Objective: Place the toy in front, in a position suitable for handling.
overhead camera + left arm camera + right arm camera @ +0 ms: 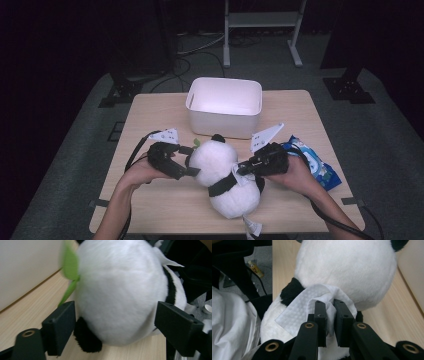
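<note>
A white-and-black plush panda [222,172] lies on the wooden table [150,120] with its head toward the white bin. My left gripper [187,162] has its jaws pressed on both sides of the panda's head [120,290], next to a green leaf [70,267] on the toy. At the panda's neck, my right gripper [242,170] is shut on a folded white wipe [302,310] that it holds against the fur [347,267]. From the panda's lower end, near the table's front edge, a white tag [252,227] sticks out.
A white plastic bin [225,105] stands just behind the panda, its wall close to both grippers. A blue wipe packet [312,162] lies on the table at the right, under the right hand. A white shelf frame [262,22] stands on the floor beyond.
</note>
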`<state>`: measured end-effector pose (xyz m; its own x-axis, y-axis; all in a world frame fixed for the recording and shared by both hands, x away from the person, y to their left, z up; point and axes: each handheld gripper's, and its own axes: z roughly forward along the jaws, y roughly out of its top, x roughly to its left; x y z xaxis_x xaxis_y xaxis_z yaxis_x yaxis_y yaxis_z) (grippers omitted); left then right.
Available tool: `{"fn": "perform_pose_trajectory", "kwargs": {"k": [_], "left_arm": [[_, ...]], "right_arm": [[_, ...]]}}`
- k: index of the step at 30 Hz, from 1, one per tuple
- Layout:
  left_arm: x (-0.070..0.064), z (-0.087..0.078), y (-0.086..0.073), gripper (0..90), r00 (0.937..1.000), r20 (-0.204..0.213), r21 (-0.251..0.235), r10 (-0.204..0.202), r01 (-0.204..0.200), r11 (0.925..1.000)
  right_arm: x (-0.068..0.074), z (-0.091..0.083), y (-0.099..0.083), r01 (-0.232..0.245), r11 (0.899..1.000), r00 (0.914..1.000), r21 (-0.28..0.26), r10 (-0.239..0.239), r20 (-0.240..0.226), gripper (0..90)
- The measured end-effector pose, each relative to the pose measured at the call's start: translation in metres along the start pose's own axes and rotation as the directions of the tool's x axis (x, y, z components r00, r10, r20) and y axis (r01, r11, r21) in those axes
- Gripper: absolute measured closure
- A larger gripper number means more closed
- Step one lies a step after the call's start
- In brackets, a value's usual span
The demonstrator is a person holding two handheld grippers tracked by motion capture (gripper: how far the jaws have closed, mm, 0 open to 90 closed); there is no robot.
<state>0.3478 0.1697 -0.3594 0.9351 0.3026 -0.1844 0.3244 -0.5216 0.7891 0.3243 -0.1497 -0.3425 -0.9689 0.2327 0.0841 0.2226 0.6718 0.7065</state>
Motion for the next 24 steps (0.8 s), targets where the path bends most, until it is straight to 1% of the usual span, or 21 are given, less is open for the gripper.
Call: {"fn": "perform_pose_trajectory", "kwargs": {"k": [1, 2, 4, 5, 7, 10, 11, 13, 14, 15, 16, 17, 18, 19, 20, 21, 22, 23, 24], "left_arm": [[0.000, 0.000, 0.000, 10.1, 1.0000, 0.000, 0.000, 0.000, 0.000, 1.0000], [0.004, 0.005, -0.001, 8.5, 0.9994, 0.033, 0.012, -0.014, 0.014, 0.9998], [0.007, 0.009, 0.000, 8.2, 0.9986, 0.047, 0.027, -0.026, 0.025, 0.9993], [0.009, 0.010, 0.000, 7.0, 0.9980, 0.057, 0.018, -0.027, 0.026, 0.9995], [0.013, 0.011, 0.001, 3.3, 0.9969, 0.070, 0.016, -0.036, 0.035, 0.9993], [0.018, 0.014, 0.002, 2.1, 0.9917, 0.119, 0.023, -0.050, 0.048, 0.9986], [0.018, 0.014, 0.002, 2.1, 0.9917, 0.119, 0.023, -0.050, 0.048, 0.9986], [0.020, 0.021, 0.003, 2.1, 0.9817, 0.185, 0.053, -0.046, 0.037, 0.9979], [0.019, 0.027, 0.004, 4.4, 0.9730, 0.225, 0.073, -0.050, 0.034, 0.9967], [0.019, 0.027, 0.004, 6.2, 0.9730, 0.225, 0.073, -0.050, 0.034, 0.9967], [0.019, 0.031, 0.005, 10.5, 0.9714, 0.234, 0.068, -0.040, 0.025, 0.9974], [0.019, 0.029, 0.007, 14.7, 0.9728, 0.229, 0.032, -0.033, 0.026, 0.9991], [0.019, 0.029, 0.007, 25.2, 0.9728, 0.229, 0.032, -0.033, 0.026, 0.9991], [0.019, 0.027, 0.008, 25.2, 0.9758, 0.217, 0.005, -0.023, 0.022, 0.9997], [0.019, 0.027, 0.008, 28.3, 0.9758, 0.217, 0.005, -0.023, 0.022, 0.9997], [0.019, 0.025, 0.009, 31.1, 0.9790, 0.203, -0.013, -0.010, 0.013, 0.9998], [0.016, 0.021, 0.014, 32.0, 0.9848, 0.173, -0.036, 0.021, -0.015, 0.9993], [0.016, 0.021, 0.014, 32.4, 0.9848, 0.173, -0.036, 0.021, -0.015, 0.9993], [0.014, 0.018, 0.017, 32.4, 0.9871, 0.155, -0.042, 0.042, -0.036, 0.9985]], "right_arm": [[0.001, 0.000, 0.000, 0.003, 1.000, 1.0000, -0.004, -0.003, -0.004, 80.6], [0.002, 0.000, -0.001, 0.010, 1.000, 0.9999, -0.004, -0.010, -0.011, 80.7], [0.003, 0.002, -0.002, 0.015, 1.000, 0.9996, -0.003, -0.015, -0.023, 80.7], [0.004, 0.002, -0.002, 0.011, 1.000, 0.9996, 0.002, -0.011, -0.024, 80.7], [0.004, 0.003, -0.004, 0.021, 1.000, 0.9992, 0.007, -0.020, -0.035, 80.8], [0.005, 0.001, -0.008, 0.016, 1.000, 0.9986, 0.005, -0.015, -0.051, 80.9], [0.005, 0.001, -0.008, 0.016, 1.000, 0.9986, 0.005, -0.015, -0.051, 80.9], [0.005, 0.001, -0.010, 0.023, 1.000, 0.9974, 0.004, -0.023, -0.069, 81.0], [0.005, 0.001, -0.011, 0.028, 1.000, 0.9967, 0.006, -0.028, -0.076, 80.9], [0.005, 0.001, -0.011, 0.028, 1.000, 0.9967, 0.006, -0.028, -0.076, 80.9], [0.006, 0.002, -0.011, 0.036, 0.999, 0.9964, 0.010, -0.035, -0.078, 80.8], [0.006, 0.002, -0.011, 0.031, 0.999, 0.9966, 0.015, -0.030, -0.076, 80.8], [0.006, 0.002, -0.011, 0.031, 0.999, 0.9966, 0.015, -0.030, -0.076, 80.8], [0.005, -0.002, -0.012, 0.021, 1.000, 0.9981, 0.007, -0.021, -0.058, 80.9], [0.005, -0.002, -0.012, 0.021, 1.000, 0.9981, 0.007, -0.021, -0.058, 80.9], [0.002, -0.007, -0.012, 0.008, 1.000, 0.9992, -0.014, -0.008, -0.038, 80.9], [0.001, -0.009, -0.012, 0.004, 1.000, 0.9995, -0.022, -0.005, -0.031, 81.0], [0.001, -0.009, -0.012, 0.004, 1.000, 0.9995, -0.022, -0.005, -0.031, 81.0], [0.000, -0.011, -0.011, 0.003, 0.999, 0.9998, -0.032, -0.004, -0.021, 81.0]]}}
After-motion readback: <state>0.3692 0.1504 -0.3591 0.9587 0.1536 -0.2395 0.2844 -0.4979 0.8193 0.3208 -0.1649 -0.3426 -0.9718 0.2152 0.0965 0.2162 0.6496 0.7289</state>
